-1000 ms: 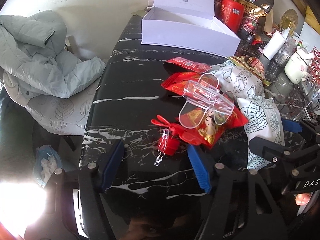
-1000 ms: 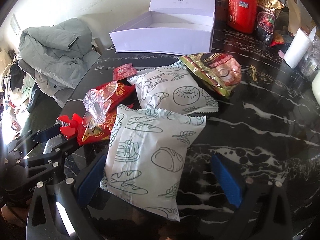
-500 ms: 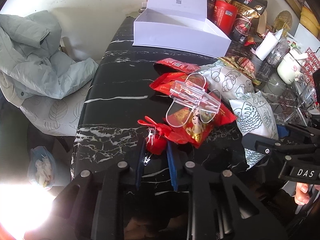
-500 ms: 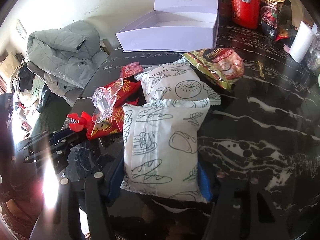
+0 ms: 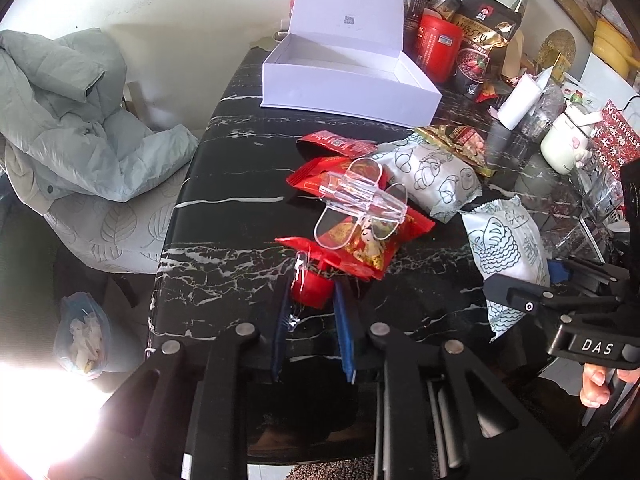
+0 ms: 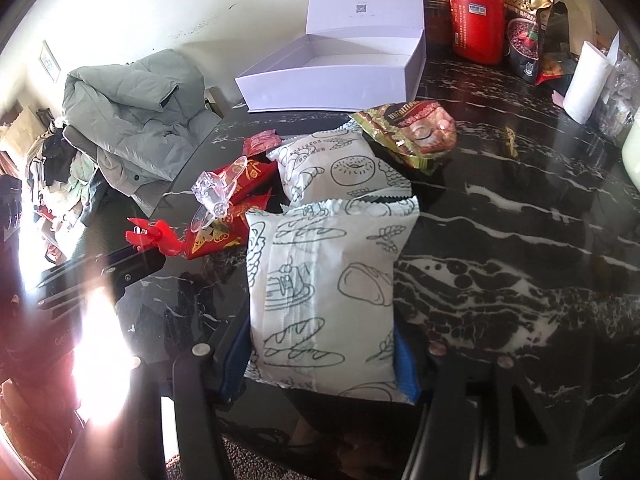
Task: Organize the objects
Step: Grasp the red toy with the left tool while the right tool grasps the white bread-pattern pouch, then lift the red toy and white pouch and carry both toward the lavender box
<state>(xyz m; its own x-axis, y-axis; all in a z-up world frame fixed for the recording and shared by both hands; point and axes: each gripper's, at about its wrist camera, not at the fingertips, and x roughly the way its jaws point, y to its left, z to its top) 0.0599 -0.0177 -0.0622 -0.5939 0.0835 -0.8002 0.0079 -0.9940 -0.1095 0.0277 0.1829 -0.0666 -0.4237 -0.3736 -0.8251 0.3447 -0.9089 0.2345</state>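
Observation:
My left gripper (image 5: 310,316) is shut on a small red wrapped candy (image 5: 310,290) at the near edge of the black marble table (image 5: 240,168). My right gripper (image 6: 320,354) is shut on a white bread packet (image 6: 320,280) and holds its near end. A second white bread packet (image 6: 340,164) lies behind it. A red snack packet (image 5: 360,236) lies by the candy with a clear plastic clip (image 5: 360,200) on top. An open white box (image 5: 344,76) stands at the back of the table.
A green-red snack bag (image 6: 416,132) lies beside the box. A red canister (image 6: 476,20), dark food bags (image 6: 524,20) and a white cup (image 6: 588,80) crowd the back right. A grey jacket (image 5: 72,112) drapes over a chair left of the table.
Both grippers went from open to shut: the left closed on the red candy, the right on the near bread packet. Both have lifted slightly, and the box looks farther back.

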